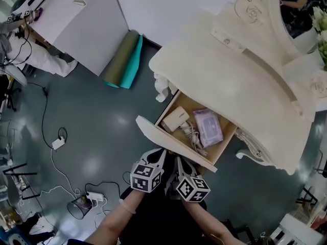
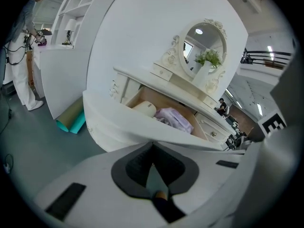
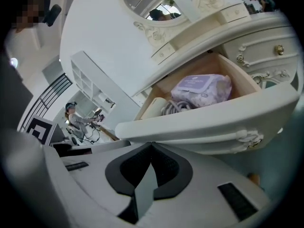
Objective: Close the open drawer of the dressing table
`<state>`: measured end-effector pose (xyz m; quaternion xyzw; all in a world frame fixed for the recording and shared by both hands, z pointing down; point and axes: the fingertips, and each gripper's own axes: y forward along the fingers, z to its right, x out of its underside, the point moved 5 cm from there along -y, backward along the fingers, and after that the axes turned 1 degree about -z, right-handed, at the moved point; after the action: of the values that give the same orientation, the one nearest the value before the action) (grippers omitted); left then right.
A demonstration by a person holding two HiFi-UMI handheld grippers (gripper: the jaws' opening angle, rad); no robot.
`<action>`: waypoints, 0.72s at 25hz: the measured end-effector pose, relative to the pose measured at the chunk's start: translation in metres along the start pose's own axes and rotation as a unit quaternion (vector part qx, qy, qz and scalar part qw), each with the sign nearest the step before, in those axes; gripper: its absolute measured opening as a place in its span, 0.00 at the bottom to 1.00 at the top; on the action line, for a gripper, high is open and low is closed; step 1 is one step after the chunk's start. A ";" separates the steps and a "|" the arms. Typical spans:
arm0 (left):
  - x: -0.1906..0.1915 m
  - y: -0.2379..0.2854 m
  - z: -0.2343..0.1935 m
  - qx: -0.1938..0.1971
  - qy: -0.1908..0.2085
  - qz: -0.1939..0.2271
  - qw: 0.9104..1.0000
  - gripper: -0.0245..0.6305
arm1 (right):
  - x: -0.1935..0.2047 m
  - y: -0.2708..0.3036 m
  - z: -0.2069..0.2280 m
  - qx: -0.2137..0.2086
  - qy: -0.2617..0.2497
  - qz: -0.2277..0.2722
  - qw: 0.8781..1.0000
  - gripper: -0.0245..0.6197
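The cream dressing table (image 1: 240, 80) stands at the upper right of the head view. Its drawer (image 1: 226, 140) is pulled out toward me, the curved white front (image 1: 153, 135) nearest. Inside lie a purple packet (image 1: 207, 126), a white box-like device (image 1: 175, 118) and a coiled cord (image 1: 192, 136). My left gripper (image 1: 161, 153) and right gripper (image 1: 180, 161) sit side by side just before the drawer front, both shut and empty. The drawer front (image 2: 123, 127) fills the space right ahead of the left gripper (image 2: 152, 145). It also spans the right gripper view as the drawer front (image 3: 209, 122), above the right gripper (image 3: 151, 145).
A rolled green and teal mat (image 1: 123, 60) leans by the white wall panel left of the table. Cables and a power strip (image 1: 58, 143) trail over the grey floor at the left. A person in white (image 2: 21, 65) stands far left. A mirror (image 2: 203, 44) and flower vase top the table.
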<state>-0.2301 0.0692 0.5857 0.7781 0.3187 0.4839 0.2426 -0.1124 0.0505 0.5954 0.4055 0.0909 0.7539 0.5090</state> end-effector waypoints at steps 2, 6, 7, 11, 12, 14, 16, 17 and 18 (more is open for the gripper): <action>-0.001 0.003 0.001 0.005 0.005 -0.005 1.000 0.07 | -0.001 0.000 0.002 0.006 0.010 0.006 1.000 0.06; -0.002 0.004 0.001 0.011 0.012 -0.011 1.000 0.07 | -0.004 0.002 0.004 0.011 0.021 0.014 1.000 0.06; -0.003 0.005 0.001 0.012 0.013 -0.012 1.000 0.07 | -0.004 0.002 0.004 0.012 0.023 0.015 1.000 0.06; -0.007 0.009 0.001 0.017 0.018 -0.014 1.000 0.07 | -0.008 0.005 0.006 0.016 0.031 0.022 0.999 0.06; -0.008 0.010 0.001 0.019 0.019 -0.014 1.000 0.07 | -0.010 0.006 0.006 0.017 0.033 0.024 0.999 0.06; -0.010 0.013 0.002 0.021 0.020 -0.015 0.999 0.07 | -0.013 0.007 0.007 0.019 0.034 0.027 0.999 0.06; -0.013 0.016 0.003 0.025 0.024 -0.016 0.999 0.07 | -0.016 0.008 0.008 0.022 0.034 0.030 0.999 0.06; -0.014 0.018 0.004 0.027 0.026 -0.017 0.999 0.07 | -0.018 0.009 0.009 0.023 0.033 0.031 0.999 0.06; -0.016 0.020 0.005 0.027 0.029 -0.018 0.999 0.07 | -0.020 0.010 0.010 0.024 0.032 0.032 0.999 0.06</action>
<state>-0.2254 0.0434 0.5882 0.7644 0.3526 0.4926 0.2206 -0.1096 0.0260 0.5972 0.3957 0.1121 0.7801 0.4716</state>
